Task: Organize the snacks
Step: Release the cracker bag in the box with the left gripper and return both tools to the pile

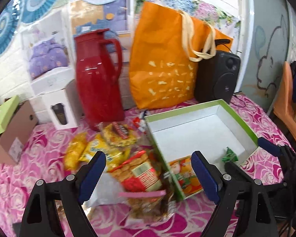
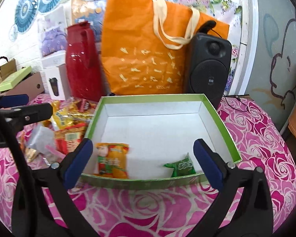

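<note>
Now the right gripper (image 2: 143, 164) is held spread wide with nothing in it, just above the near wall of the green box (image 2: 217, 110). Inside the box, an orange snack pack (image 2: 112, 160) is seen near its left finger and a green snack pack (image 2: 180, 166) near its right. The left gripper (image 1: 149, 174) is spread too, empty, over the snack pile (image 1: 116, 154) beside the box.
</note>
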### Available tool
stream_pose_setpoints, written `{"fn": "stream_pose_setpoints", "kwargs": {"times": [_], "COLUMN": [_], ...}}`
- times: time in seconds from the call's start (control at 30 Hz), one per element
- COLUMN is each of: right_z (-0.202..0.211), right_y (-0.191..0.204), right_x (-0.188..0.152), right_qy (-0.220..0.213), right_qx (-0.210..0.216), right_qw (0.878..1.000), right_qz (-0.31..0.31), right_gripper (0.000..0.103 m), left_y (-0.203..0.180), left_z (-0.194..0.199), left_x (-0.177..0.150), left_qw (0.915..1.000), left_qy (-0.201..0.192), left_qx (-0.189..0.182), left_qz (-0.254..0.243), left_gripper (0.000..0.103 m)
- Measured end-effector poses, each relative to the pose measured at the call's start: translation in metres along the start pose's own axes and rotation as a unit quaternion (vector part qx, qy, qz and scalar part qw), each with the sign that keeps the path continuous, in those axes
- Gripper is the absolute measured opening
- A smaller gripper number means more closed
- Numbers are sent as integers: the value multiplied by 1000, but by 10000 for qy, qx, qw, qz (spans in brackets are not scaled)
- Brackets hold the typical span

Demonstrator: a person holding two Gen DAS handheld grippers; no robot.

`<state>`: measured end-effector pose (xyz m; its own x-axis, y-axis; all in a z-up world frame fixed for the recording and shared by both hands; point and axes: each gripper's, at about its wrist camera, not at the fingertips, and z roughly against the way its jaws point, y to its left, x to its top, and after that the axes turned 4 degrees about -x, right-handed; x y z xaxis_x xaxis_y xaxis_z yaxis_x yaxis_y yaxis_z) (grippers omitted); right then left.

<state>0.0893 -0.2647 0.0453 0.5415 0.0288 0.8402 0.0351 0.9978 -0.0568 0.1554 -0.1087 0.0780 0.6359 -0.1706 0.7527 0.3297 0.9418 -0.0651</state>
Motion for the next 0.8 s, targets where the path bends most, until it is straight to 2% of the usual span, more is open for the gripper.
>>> {"fn": "stream_pose_setpoints", "kwargs": {"times": [0.1,0.27,0.43,0.53,0.67,0.8], "right_z": [15,30,29,17,-4,-24], "right_y": [11,46,83,101,115,138], "right_x": [-2,-20,-50,-63,-70,-66], "right_qy": [-54,235,607,906,1261,1293], "right_qx": [206,622,1020,1083,1015,776], "right_qw": [9997,9977,9926,9897,9868,9886], "right_qz": [-73,101,238,223,-60,30], "right_gripper": [102,102,102,102,102,96], "left_y": [15,52,111,141,163,171], "left_z": [17,42,54,57,62,63], "left_x": [-9,-41,-83,-106,-129,-141], "left_qw": [9998,9988,9948,9920,9912,9914], "left_qy": [20,16,163,236,264,313], "left_qx": [140,289,548,665,673,596], "left_qz": [150,401,846,1047,1109,1119], "left_gripper": [90,90,90,90,90,90]}}
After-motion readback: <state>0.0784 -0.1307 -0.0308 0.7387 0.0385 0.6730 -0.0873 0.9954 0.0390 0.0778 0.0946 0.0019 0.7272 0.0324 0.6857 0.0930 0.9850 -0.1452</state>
